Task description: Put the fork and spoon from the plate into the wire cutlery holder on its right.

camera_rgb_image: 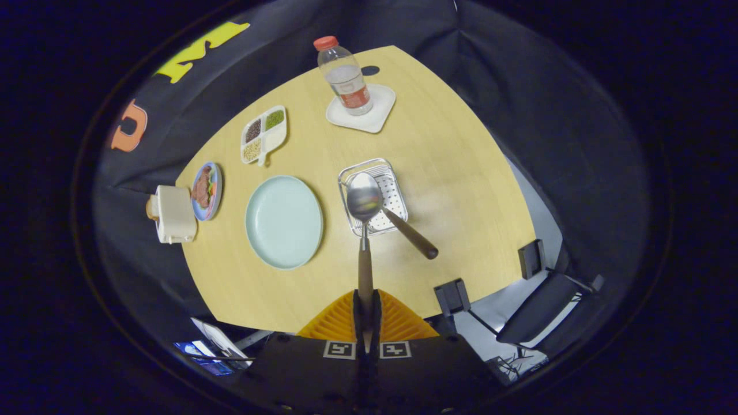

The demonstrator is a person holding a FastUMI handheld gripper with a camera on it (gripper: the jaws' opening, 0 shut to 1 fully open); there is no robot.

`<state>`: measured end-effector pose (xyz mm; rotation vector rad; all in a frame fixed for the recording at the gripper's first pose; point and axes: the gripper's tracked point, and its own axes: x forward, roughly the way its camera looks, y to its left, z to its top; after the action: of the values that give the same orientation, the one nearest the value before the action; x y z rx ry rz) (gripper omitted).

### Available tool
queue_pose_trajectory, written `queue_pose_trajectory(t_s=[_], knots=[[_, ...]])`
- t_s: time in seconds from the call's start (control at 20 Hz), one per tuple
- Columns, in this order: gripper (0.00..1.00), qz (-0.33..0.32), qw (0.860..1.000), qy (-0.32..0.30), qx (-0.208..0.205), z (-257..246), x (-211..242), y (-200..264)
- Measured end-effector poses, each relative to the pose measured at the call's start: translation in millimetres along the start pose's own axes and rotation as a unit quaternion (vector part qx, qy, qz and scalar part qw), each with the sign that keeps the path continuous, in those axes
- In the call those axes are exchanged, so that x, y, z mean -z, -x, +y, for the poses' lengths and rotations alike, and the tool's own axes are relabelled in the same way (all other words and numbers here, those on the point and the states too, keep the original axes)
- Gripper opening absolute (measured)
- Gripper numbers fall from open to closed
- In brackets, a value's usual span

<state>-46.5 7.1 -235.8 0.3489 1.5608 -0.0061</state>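
Wooden table (461, 190) below, plate (283, 222) bare. Fork (410, 233) already leaning in wire cutlery holder (392, 199), handle poking out. Gripper (365, 314) clamped on spoon (364, 230) handle, bowl hanging over holder. Only drop and release left, by my read.

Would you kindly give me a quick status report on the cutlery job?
Claw shut on spoon handle, bowl held above wire cutlery holder. Fork already in holder, handle leaning out. Plate bare. Nothing blocking the drop.
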Motion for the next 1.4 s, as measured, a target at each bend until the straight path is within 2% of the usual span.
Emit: queue_pose_trajectory(t_s=[0.3, 0.45, 0.6, 0.85, 1.0, 1.05, 1.2, 1.3, 1.4], knots=[[0.01, 0.021, 1.000, 0.001, -0.001, -6, -8, -13], [0.08, 0.015, 1.000, 0.003, -0.003, -2, -17, -13], [0.11, 0.001, 1.000, 0.014, -0.010, 6, -28, -9], [0.64, -0.043, 0.998, 0.052, -0.016, 22, -37, 2], [0.85, -0.107, 0.990, 0.087, -0.008, 31, -54, 22], [0.93, -0.136, 0.986, 0.099, -0.008, 36, -62, 32], [0.97, -0.240, 0.961, 0.132, -0.015, 53, -87, 78], [0.97, -0.319, 0.934, 0.159, -0.015, 62, -102, 114], [0.97, -0.403, 0.897, 0.179, -0.017, 66, -114, 161]])
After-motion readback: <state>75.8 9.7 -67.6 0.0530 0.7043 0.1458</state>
